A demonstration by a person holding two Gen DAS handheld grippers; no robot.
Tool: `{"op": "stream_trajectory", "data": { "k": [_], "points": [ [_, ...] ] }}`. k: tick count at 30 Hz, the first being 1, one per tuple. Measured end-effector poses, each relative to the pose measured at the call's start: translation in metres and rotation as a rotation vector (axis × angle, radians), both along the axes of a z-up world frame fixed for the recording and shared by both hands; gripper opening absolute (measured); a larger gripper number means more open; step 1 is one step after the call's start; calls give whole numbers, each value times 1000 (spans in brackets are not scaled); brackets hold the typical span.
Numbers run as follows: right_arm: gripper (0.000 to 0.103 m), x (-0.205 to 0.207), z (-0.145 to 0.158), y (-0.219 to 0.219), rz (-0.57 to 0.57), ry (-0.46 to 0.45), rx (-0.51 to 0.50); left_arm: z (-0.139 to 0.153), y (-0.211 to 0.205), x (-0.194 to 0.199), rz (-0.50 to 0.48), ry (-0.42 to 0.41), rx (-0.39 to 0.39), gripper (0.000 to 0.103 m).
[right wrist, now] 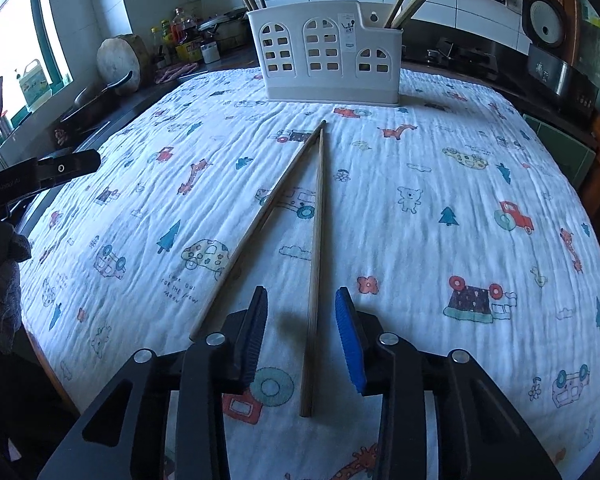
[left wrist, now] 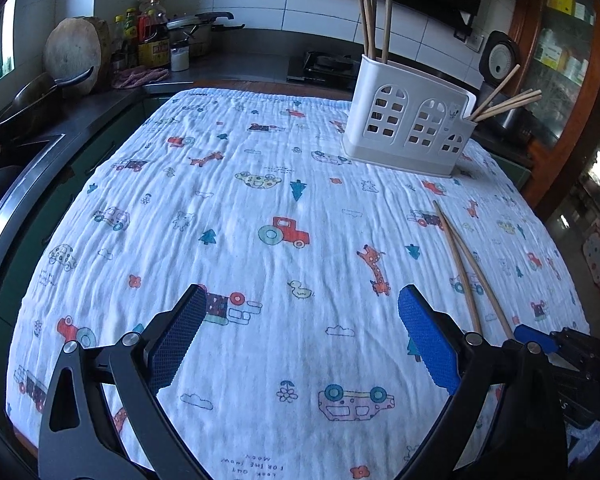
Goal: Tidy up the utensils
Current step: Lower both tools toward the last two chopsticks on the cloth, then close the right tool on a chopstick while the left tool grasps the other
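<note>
Two wooden chopsticks (right wrist: 316,216) lie in a narrow V on the patterned cloth, tips meeting toward the holder. My right gripper (right wrist: 302,312) is open, its blue pads on either side of the right chopstick's near part, close above the cloth. The left chopstick (right wrist: 260,216) lies just outside the left pad. The white utensil holder (right wrist: 324,52) stands at the far side with several chopsticks in both end compartments. In the left wrist view the holder (left wrist: 408,124) is at the upper right and the two chopsticks (left wrist: 464,268) lie right of my open, empty left gripper (left wrist: 300,300).
The table is covered by a white cloth with cartoon prints (left wrist: 260,208). A counter with bottles (left wrist: 152,36), a round chopping block (left wrist: 74,54) and a pan (left wrist: 32,100) runs along the left. A rice cooker (right wrist: 544,24) stands at the back right.
</note>
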State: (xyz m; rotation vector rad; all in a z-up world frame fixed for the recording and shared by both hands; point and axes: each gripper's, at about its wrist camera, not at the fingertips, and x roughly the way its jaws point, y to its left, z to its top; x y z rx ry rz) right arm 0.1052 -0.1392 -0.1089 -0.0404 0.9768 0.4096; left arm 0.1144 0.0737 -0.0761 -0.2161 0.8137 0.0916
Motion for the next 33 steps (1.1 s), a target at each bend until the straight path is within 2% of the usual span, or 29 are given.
{"op": "stream_trajectory", "data": {
  "k": [12,17,24,33],
  "points": [
    [9,7,-3,1,-18,-4,-52,-5,-5,-1,-17,12,-2,95],
    [7,3,-3,10,5,-34,-116,-5,-7,-1,-23,14,2,95],
    [8,3,-4,11,11,-41,-134,-6,-16,-3,-50,14,-5,95],
    [7,-1,14,-1,-15,-79,-82,-10,-49,-5,-149,24,-32,94]
  ]
}}
